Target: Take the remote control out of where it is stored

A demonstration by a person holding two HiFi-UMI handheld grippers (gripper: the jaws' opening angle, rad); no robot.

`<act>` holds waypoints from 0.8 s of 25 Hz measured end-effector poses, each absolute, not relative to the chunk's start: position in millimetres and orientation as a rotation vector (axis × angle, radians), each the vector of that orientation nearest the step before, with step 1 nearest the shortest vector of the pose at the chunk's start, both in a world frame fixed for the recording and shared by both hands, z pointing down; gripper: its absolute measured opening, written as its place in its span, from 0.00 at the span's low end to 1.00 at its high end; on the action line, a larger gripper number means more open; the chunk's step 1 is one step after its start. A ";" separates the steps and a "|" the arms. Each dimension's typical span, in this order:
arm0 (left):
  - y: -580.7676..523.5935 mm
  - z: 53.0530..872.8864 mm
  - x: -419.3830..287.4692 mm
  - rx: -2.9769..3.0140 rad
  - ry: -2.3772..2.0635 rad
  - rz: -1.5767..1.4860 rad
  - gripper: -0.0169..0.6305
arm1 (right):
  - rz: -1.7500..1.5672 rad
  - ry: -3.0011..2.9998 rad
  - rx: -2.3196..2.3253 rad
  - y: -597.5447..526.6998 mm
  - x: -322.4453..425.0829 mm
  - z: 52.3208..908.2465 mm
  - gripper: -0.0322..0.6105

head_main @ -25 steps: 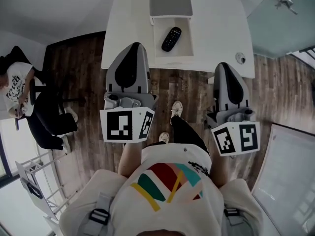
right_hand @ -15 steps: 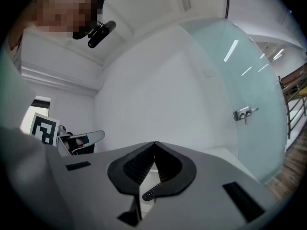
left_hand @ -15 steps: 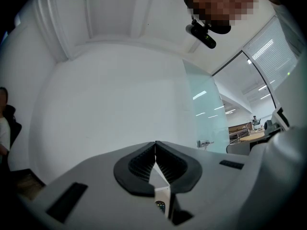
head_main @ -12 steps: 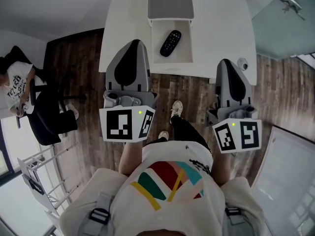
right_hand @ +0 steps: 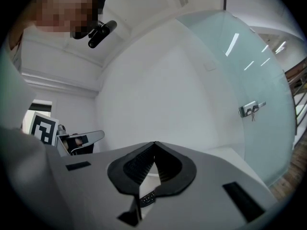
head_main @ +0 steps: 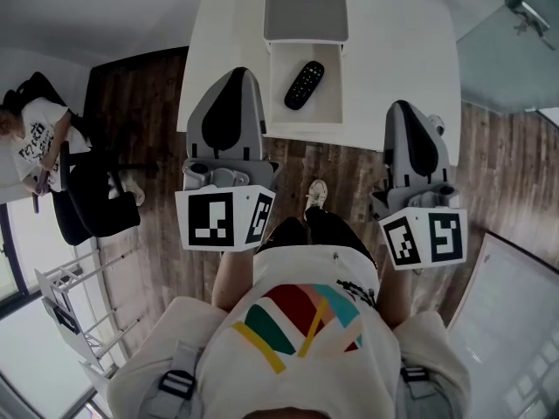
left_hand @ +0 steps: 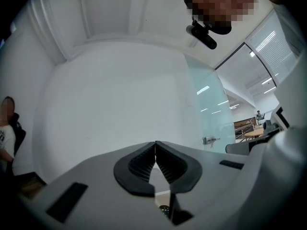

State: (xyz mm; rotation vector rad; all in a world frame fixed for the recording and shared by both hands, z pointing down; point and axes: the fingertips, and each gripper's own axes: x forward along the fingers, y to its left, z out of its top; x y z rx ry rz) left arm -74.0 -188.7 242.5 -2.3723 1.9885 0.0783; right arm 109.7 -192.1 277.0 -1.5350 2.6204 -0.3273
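Observation:
A black remote control (head_main: 304, 85) lies slanted in an open white drawer (head_main: 306, 113). The drawer is pulled out of a small grey-topped unit (head_main: 306, 7) on the white table (head_main: 393, 51). My left gripper (head_main: 238, 75) is shut and empty, level, with its tip over the table's front edge just left of the drawer. My right gripper (head_main: 404, 107) is also shut and empty, at the front edge well right of the drawer. Below the closed pads, the left gripper (left_hand: 155, 143) view shows the remote (left_hand: 164, 209). The right gripper (right_hand: 154, 143) view shows the remote (right_hand: 147, 198) too.
A small round object (head_main: 434, 126) sits on the table's front right corner beside my right gripper. A person sits on a black chair (head_main: 92, 203) at the left. A glass wall with a door handle (head_main: 524, 11) stands at the right. The floor (head_main: 341, 160) is wood.
Both grippers have moved forward to the table, and the table and drawer sit lower and nearer in the head view. Both jaws stay shut.

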 end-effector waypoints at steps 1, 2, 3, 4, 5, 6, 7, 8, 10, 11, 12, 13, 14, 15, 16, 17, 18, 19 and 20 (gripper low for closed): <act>-189.4 241.3 -73.8 -2.367 1.990 0.071 0.04 | -0.331 2.620 -1.527 -194.6 109.8 277.0 0.05; -189.6 239.9 -74.0 -2.361 1.992 0.065 0.04 | -0.334 2.620 -1.519 -196.7 109.3 276.9 0.05; -189.2 238.6 -74.7 -2.355 1.996 0.059 0.04 | -0.339 2.621 -1.509 -198.0 108.1 276.8 0.05; -188.5 237.4 -75.8 -2.349 2.000 0.053 0.04 | -0.345 2.622 -1.498 -198.5 106.5 276.6 0.05; -187.9 236.2 -77.0 -2.344 2.004 0.047 0.04 | -0.350 2.623 -1.487 -198.6 104.8 276.1 0.05; -187.7 234.5 -78.3 -2.339 2.008 0.043 0.04 | -0.353 2.624 -1.477 -198.8 103.0 275.1 0.05; -187.9 232.5 -79.5 -2.333 2.009 0.041 0.04 | -0.353 2.625 -1.468 -199.5 101.4 273.7 0.05; -188.2 230.3 -80.6 -2.328 2.009 0.041 0.04 | -0.351 2.624 -1.461 -200.4 100.1 272.2 0.05; -189.7 227.0 -82.6 -2.320 2.006 0.045 0.04 | -0.345 2.620 -1.455 -202.6 98.2 269.6 0.05; -191.0 226.4 -83.2 -2.320 2.002 0.048 0.04 | -0.341 2.618 -1.455 -204.0 97.7 268.8 0.05; -192.7 226.4 -83.6 -2.323 1.998 0.049 0.04 | -0.338 2.615 -1.459 -205.4 97.5 268.3 0.05; -195.2 226.9 -84.1 -2.328 1.993 0.050 0.04 | -0.335 2.612 -1.464 -207.3 97.2 267.9 0.05; -198.4 227.9 -84.8 -2.333 1.990 0.048 0.04 | -0.331 2.610 -1.470 -209.8 96.7 267.4 0.05; -202.3 229.3 -85.9 -2.340 1.988 0.045 0.04 | -0.325 2.610 -1.475 -212.7 95.7 266.8 0.05; -206.4 231.2 -87.0 -2.348 1.988 0.042 0.04 | -0.316 2.613 -1.479 -215.8 94.3 266.2 0.05; -210.4 233.1 -88.1 -2.358 1.988 0.042 0.04 | -0.307 2.619 -1.481 -219.1 92.5 265.7 0.05; -214.4 234.8 -89.5 -2.369 1.989 0.047 0.04 | -0.297 2.625 -1.483 -222.4 90.5 265.2 0.05; -218.5 235.6 -91.2 -2.380 1.990 0.058 0.04 | -0.287 2.631 -1.486 -226.2 88.5 264.8 0.05; -223.3 235.3 -93.3 -2.388 1.990 0.070 0.04 | -0.278 2.635 -1.490 -230.7 86.5 264.1 0.05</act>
